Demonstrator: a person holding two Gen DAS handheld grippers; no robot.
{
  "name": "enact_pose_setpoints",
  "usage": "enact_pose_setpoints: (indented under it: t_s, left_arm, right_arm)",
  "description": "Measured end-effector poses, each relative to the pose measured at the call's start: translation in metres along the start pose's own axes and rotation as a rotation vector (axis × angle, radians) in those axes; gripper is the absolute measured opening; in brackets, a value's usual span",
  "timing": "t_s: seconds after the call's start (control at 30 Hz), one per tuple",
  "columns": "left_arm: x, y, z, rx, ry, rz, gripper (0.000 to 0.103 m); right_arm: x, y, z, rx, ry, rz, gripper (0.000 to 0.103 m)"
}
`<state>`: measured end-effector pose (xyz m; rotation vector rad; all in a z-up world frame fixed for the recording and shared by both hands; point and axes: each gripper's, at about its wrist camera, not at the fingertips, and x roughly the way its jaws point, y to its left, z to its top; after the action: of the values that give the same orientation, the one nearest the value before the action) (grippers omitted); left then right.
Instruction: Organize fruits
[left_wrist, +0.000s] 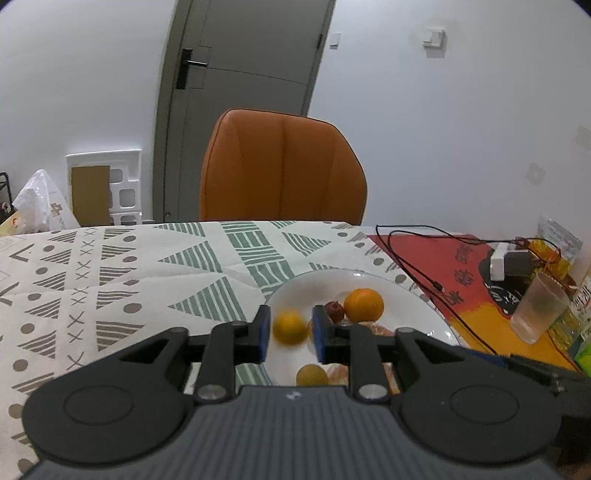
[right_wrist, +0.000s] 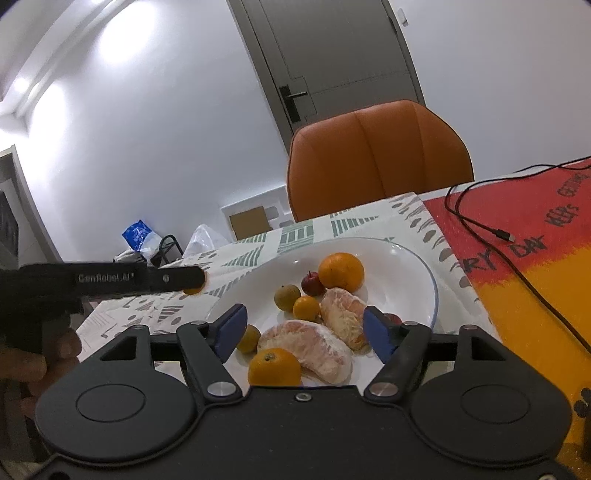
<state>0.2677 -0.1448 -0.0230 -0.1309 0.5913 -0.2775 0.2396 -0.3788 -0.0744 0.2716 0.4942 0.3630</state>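
Note:
A white plate (right_wrist: 424, 280) on the patterned tablecloth holds a large orange (right_wrist: 341, 271), a small red fruit (right_wrist: 313, 283), a green-brown round fruit (right_wrist: 287, 297), two peeled citrus segments (right_wrist: 310, 347) and a second orange (right_wrist: 274, 367) at the front. My right gripper (right_wrist: 306, 332) hangs open over the segments, touching nothing. My left gripper (left_wrist: 291, 328) is open at the plate's (left_wrist: 332, 275) left rim. A small yellow-orange fruit (left_wrist: 290, 327), blurred, sits loose between its blue pads. In the right wrist view this fruit (right_wrist: 192, 290) peeks out under the left gripper's tip.
An orange chair (left_wrist: 282, 166) stands behind the table. A red and yellow mat (right_wrist: 535, 258) with a black cable (right_wrist: 480, 229) lies right of the plate. A plastic cup (left_wrist: 539, 312) and a charger (left_wrist: 508, 262) sit far right. A hand (right_wrist: 37, 354) holds the left gripper.

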Motion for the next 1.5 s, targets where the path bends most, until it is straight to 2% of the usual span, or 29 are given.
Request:
enact_pose_setpoints:
  t_s: [0.17,0.37,0.57,0.63,0.73,0.9,0.97,1.23,1.5]
  left_arm:
    - [-0.002,0.002,-0.003,-0.005,0.022,0.008,0.028]
    - [-0.016,0.01,-0.01,-0.024,0.027,0.04,0.042]
    - [-0.036,0.019,-0.021,-0.027,0.023,0.101,0.065]
    - [-0.044,0.024,-0.024,-0.028,0.017,0.127,0.078]
    - [-0.056,0.03,-0.027,-0.037,0.001,0.162,0.085]
    - [-0.075,0.041,-0.029,-0.058,-0.009,0.213,0.089]
    - [-0.083,0.046,-0.03,-0.067,-0.013,0.221,0.09]
    - [-0.12,0.064,-0.034,-0.112,-0.056,0.263,0.096]
    - [-0.143,0.076,-0.04,-0.122,-0.054,0.299,0.096]
  right_arm:
    - [0.001,0.002,0.0,-0.004,0.006,0.004,0.07]
    - [0.002,0.003,-0.001,-0.008,0.009,0.002,0.074]
    - [0.002,0.008,-0.002,-0.029,0.011,0.012,0.082]
    - [0.001,0.012,-0.003,-0.045,0.009,0.021,0.088]
    - [0.0,0.017,-0.004,-0.062,0.007,0.028,0.094]
    - [0.0,0.024,-0.005,-0.083,0.016,0.041,0.096]
    - [-0.003,0.027,-0.005,-0.085,0.018,0.067,0.103]
    - [-0.004,0.043,-0.007,-0.119,0.07,0.05,0.103]
    - [-0.022,0.066,-0.007,-0.139,0.083,0.055,0.103]
